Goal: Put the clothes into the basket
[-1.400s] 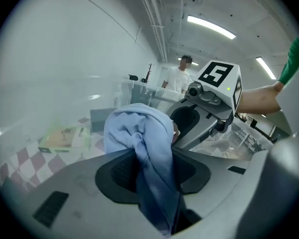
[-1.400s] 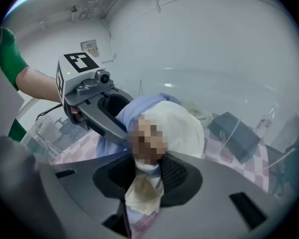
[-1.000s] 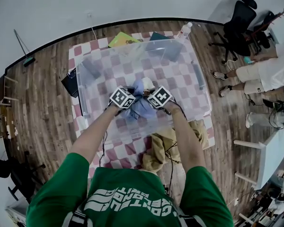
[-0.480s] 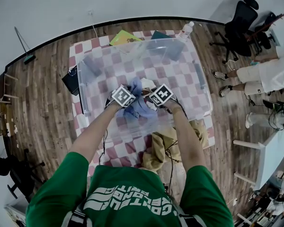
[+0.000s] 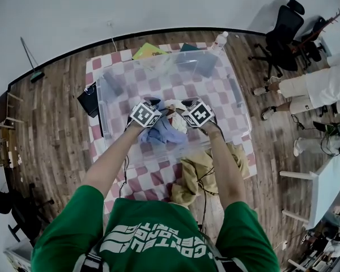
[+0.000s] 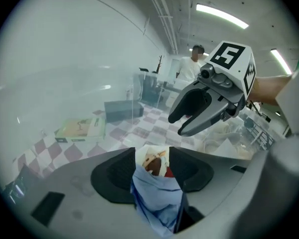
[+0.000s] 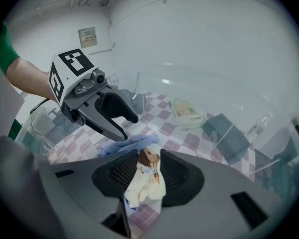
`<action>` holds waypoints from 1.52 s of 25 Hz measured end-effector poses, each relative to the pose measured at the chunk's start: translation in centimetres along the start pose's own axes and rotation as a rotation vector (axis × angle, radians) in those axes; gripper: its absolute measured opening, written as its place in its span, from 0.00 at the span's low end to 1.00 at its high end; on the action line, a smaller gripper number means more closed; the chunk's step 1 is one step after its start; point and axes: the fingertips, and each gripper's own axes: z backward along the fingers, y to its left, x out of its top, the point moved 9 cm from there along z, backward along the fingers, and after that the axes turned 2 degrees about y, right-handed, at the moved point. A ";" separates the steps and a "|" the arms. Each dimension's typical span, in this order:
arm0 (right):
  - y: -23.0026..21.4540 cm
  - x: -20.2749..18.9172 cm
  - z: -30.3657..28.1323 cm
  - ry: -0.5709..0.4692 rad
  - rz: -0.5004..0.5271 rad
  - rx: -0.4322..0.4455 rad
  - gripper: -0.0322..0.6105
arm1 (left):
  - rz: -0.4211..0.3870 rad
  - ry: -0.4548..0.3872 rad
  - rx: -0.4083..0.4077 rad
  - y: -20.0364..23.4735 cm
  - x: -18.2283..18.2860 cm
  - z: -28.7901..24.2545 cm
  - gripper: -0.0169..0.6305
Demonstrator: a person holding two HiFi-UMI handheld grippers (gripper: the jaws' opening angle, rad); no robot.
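Both grippers are over the clear plastic basket (image 5: 238, 93) and share one bundle of clothes, a light blue garment (image 5: 163, 132) wrapped with a cream printed cloth (image 5: 178, 121). My left gripper (image 5: 154, 106) has the blue garment (image 6: 158, 201) pinched between its pads, and its jaws are closing. My right gripper (image 5: 188, 105) is also closing, pads pressed on the cream cloth (image 7: 143, 187). The grippers face each other, a short gap apart: the right gripper (image 6: 199, 111) shows in the left gripper view and the left gripper (image 7: 111, 114) in the right gripper view. A tan garment (image 5: 203, 169) lies outside the basket, at the table's near edge.
The basket stands on a pink-and-white checkered cloth (image 5: 144, 181). Behind it lie a green book (image 5: 146, 51), a dark book (image 5: 188, 46) and a bottle (image 5: 220, 38). A black device (image 5: 86, 100) sits at the table's left edge. A seated person (image 5: 320, 89) and an office chair (image 5: 286, 27) are to the right.
The two grippers have drawn slightly apart. The blue garment, which stuck up between them, now hangs lower, below the grippers inside the basket.
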 end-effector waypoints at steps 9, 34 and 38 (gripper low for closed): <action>3.8 3.3 11.3 -0.369 -0.041 -0.146 0.06 | -0.039 -0.319 -0.016 -3.9 6.2 8.2 0.03; 23.0 -7.8 23.0 -0.641 -0.220 -0.266 0.06 | -0.140 -0.544 -0.204 -22.1 0.6 20.0 0.03; 25.7 -10.1 23.2 -0.636 -0.260 -0.291 0.06 | -0.149 -0.520 -0.243 -24.3 -1.8 20.0 0.03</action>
